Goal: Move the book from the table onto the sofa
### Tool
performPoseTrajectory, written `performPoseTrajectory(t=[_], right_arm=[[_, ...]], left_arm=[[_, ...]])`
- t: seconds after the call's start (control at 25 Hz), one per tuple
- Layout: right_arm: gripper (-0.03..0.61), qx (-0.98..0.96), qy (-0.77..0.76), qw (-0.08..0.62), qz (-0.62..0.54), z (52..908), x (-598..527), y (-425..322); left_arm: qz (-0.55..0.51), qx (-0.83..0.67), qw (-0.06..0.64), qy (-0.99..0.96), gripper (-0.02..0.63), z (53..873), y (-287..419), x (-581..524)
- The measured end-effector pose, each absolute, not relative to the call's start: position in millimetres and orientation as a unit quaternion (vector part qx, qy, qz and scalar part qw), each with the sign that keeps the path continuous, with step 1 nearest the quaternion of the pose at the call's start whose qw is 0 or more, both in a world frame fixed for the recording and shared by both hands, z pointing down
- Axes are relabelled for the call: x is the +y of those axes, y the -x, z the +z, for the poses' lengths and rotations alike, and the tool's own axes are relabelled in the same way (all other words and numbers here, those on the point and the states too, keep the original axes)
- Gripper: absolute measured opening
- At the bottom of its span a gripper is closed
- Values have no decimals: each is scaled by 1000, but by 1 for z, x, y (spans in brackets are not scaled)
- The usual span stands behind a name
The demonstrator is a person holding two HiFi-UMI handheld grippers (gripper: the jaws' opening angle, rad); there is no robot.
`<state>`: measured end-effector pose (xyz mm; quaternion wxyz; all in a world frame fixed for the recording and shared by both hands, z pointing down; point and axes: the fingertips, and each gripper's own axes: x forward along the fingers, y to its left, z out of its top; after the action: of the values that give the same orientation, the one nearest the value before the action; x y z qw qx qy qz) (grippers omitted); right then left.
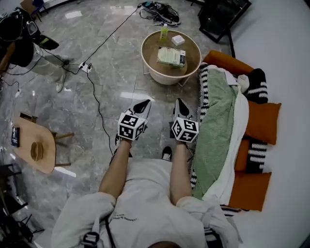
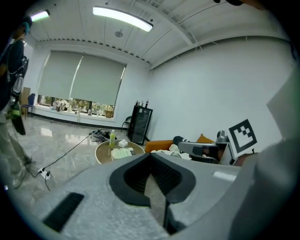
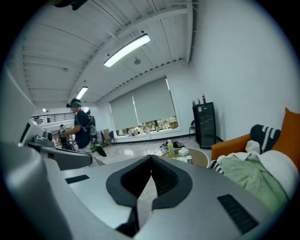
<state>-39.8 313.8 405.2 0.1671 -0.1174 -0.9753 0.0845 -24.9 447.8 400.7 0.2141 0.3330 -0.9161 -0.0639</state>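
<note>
On table beside book: bottle, box

Place: a living-room corner staged inside a large lab or studio hall.
Home signs: a sofa with orange cushions, striped pillows and a green blanket; a low round bench stands near its end.
Workplace signs: a tangle of cables on the polished grey stone floor, and a power strip with a long lead trailing across it.
Ceiling: bare white, with strip lights and exposed conduit.
Windows: wide, with roller blinds drawn most of the way down; the sill is crowded with small objects.
Walls: plain white.
Other: a black cabinet with bottles on top; a person stands further back in the open hall.
</note>
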Motion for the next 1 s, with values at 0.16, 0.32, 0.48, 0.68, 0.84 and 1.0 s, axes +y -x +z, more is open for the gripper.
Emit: performPoseTrajectory(t=[0.16,0.32,0.48,0.68,0.84,1.0], right_arm=[[6,-978,60,173,96,415,381,56],[6,-979,31,176,96,417,445,73],[5,-981,-2,177,83,409,460,81],[5,-980,-47,168,97,403,455,98],[6,-976,-67,180,106,414,452,124],[5,-974,-22,209,87,431,487,175]], left_arm=[[-68,-903,206,-370,9,388,64,524],[-87,-900,200,-377,9,380,105,594],[-103,-892,208,-387,9,387,125,620],[-107,-883,211,-405,9,389,146,623],[-87,-892,198,-397,9,391,167,631],[-88,-896,205,-384,9,401,205,637]])
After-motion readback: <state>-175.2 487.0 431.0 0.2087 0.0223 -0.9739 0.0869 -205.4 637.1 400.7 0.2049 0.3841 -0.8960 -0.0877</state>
